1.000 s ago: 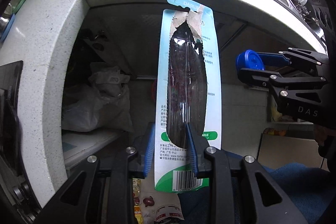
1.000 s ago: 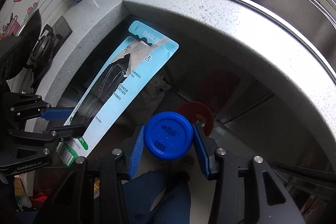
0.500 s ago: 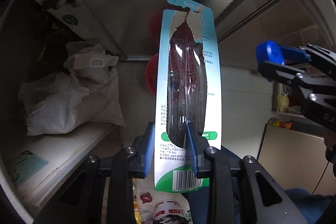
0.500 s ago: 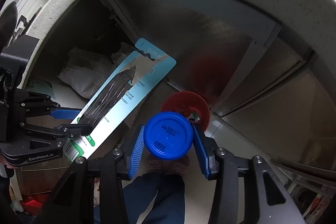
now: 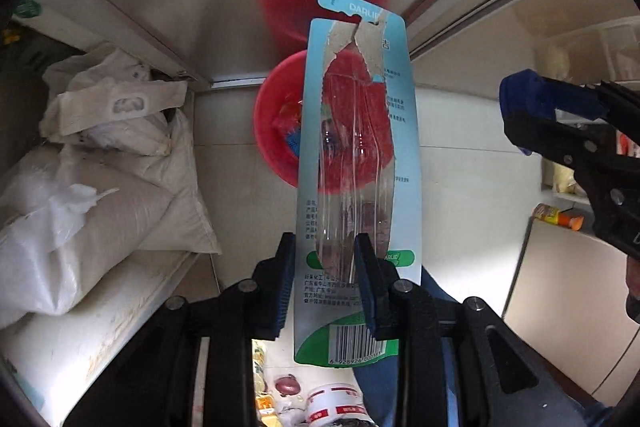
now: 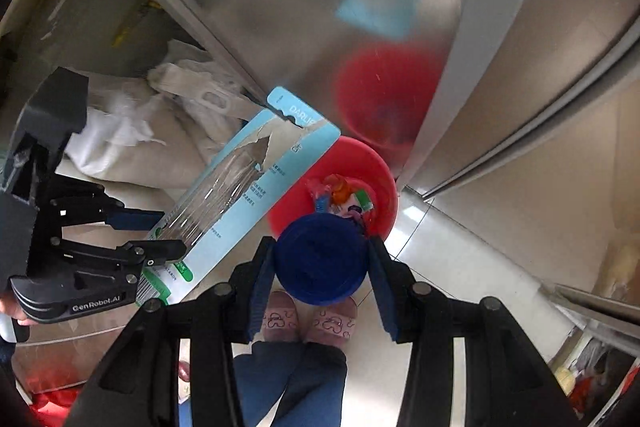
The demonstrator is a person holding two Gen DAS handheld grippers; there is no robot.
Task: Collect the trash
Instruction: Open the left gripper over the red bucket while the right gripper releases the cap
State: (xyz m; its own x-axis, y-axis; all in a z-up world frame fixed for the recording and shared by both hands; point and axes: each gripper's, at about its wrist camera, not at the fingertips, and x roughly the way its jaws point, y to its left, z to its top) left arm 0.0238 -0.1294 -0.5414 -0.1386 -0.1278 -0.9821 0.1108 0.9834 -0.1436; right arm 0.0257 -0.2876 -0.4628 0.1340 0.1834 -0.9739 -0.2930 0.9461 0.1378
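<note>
The left gripper (image 5: pixel 324 279) is clamping a torn blister pack (image 5: pixel 356 155); the right gripper (image 6: pixel 320 267) is pinching a blue lid (image 6: pixel 320 259). Both are hanging over the red bin (image 6: pixel 380 179) at twelve o'clock, so next probably comes letting go.

A home kitchen floor: steel cabinet fronts (image 6: pixel 312 7) fill the upper frame, white sacks (image 5: pixel 100 187) sit left, a red trash bin (image 6: pixel 360 171) centre.
</note>
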